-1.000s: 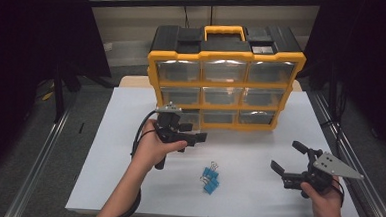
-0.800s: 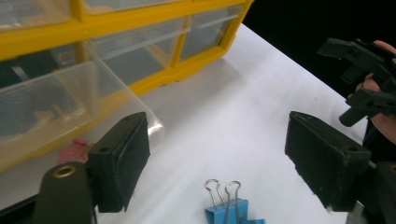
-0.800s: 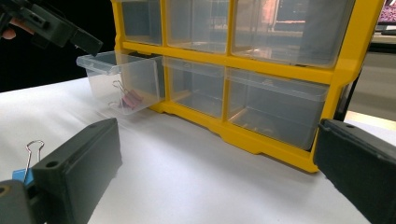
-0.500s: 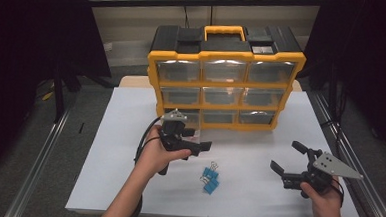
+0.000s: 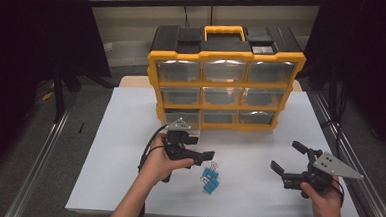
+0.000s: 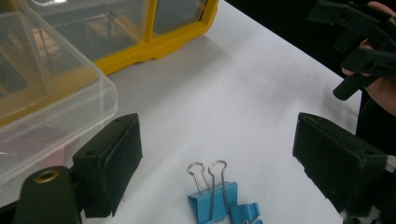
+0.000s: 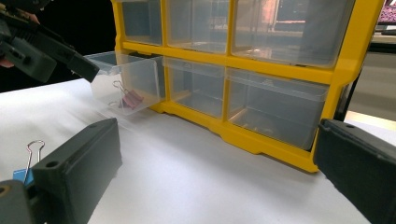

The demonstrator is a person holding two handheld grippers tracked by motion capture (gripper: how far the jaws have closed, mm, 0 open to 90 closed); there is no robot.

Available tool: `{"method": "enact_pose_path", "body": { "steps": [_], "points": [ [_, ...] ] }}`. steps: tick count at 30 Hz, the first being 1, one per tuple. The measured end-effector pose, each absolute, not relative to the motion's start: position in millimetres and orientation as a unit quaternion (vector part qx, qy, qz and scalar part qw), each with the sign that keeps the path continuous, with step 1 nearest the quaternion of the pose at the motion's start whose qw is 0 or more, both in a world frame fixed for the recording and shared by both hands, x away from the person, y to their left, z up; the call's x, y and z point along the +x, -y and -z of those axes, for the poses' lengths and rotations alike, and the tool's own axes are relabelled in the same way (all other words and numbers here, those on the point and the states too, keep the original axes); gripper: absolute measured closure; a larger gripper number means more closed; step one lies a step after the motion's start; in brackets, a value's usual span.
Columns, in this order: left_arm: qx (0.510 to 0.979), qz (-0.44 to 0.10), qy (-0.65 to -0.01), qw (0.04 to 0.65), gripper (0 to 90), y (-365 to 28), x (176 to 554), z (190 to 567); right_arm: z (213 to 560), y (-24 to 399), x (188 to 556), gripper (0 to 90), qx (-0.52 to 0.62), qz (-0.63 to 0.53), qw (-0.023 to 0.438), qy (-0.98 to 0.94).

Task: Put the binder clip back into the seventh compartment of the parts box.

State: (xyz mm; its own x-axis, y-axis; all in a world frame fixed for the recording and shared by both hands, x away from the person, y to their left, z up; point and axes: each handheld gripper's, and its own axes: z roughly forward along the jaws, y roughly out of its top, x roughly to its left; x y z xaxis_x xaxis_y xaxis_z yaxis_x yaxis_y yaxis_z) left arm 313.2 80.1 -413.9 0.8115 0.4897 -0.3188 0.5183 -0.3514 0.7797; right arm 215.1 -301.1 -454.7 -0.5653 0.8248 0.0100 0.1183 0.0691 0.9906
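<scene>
- The white table (image 5: 129,135) is lying under everything, its bare top running out to both sides of the work
- The yellow drawer cabinet (image 5: 225,82) is standing upright toward the table's far edge, three rows of clear drawers facing the person, a black top with a yellow handle above them
- The bottom-left drawer (image 7: 126,84) is sitting pulled out of the cabinet front, and a pink binder clip (image 7: 130,99) is lying inside it
- The left gripper (image 5: 202,156) is hovering just in front of that open drawer and just above the blue binder clips (image 5: 209,179), held in the person's left hand (image 5: 159,163); its jaws have just been opening and are standing wide apart — released, with nothing pressed between the pads
- In the left gripper view the blue clips (image 6: 219,198) are lying on the table between the two black jaws, wire handles pointing away, apart from both pads
- The right gripper (image 5: 289,161) is resting low over the table near its right edge, well apart from the blue clips, gripped by the right hand (image 5: 326,200); its jaws are spread wide and are grasping nothing
- The blue clips — at least two, huddled together and touching — are sitting on the bare table near the front edge, between the two grippers and much nearer the left one
</scene>
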Motion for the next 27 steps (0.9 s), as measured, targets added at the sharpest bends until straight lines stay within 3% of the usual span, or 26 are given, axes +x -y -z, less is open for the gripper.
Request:
{"method": "enact_pose_path", "body": {
  "steps": [27],
  "points": [
    [0.829, 0.023, -0.305, 0.468, 15.0, -80, 301, 446, 454, 301, 214, 0.6, 0.358, -0.585, 0.304, -0.661]
  ]
}}
